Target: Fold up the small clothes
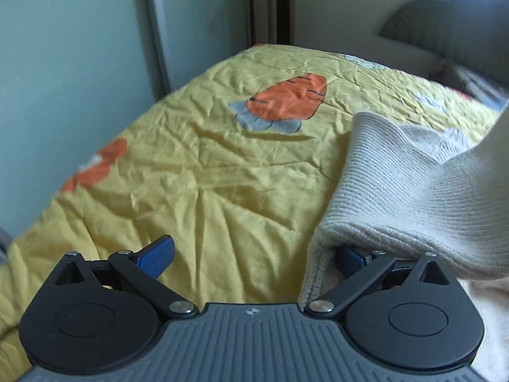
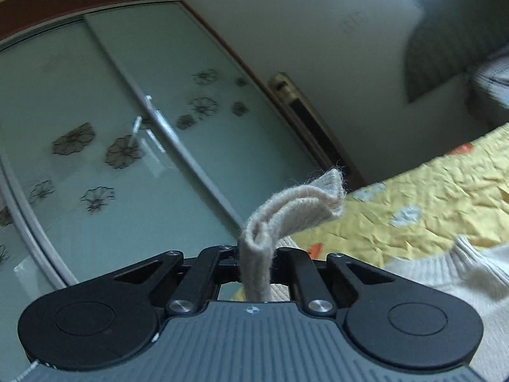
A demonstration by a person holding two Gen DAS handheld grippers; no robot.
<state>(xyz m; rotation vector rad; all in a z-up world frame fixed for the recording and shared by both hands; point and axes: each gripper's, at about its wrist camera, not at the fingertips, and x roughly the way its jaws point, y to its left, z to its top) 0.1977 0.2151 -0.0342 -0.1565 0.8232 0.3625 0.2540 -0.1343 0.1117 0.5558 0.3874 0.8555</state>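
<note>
Beige sweater [image 2: 286,216] edge pinched in my right claw [image 2: 256,254], aimed level; left claw [image 1: 254,254] wide, angled down at bed [image 1: 191,159].

I count one beige ribbed knit garment [image 1: 397,184], one yellow quilted bedspread with orange patches [image 1: 206,165], and two frosted sliding glass doors with flower prints [image 2: 95,133]; my two grippers.
</note>
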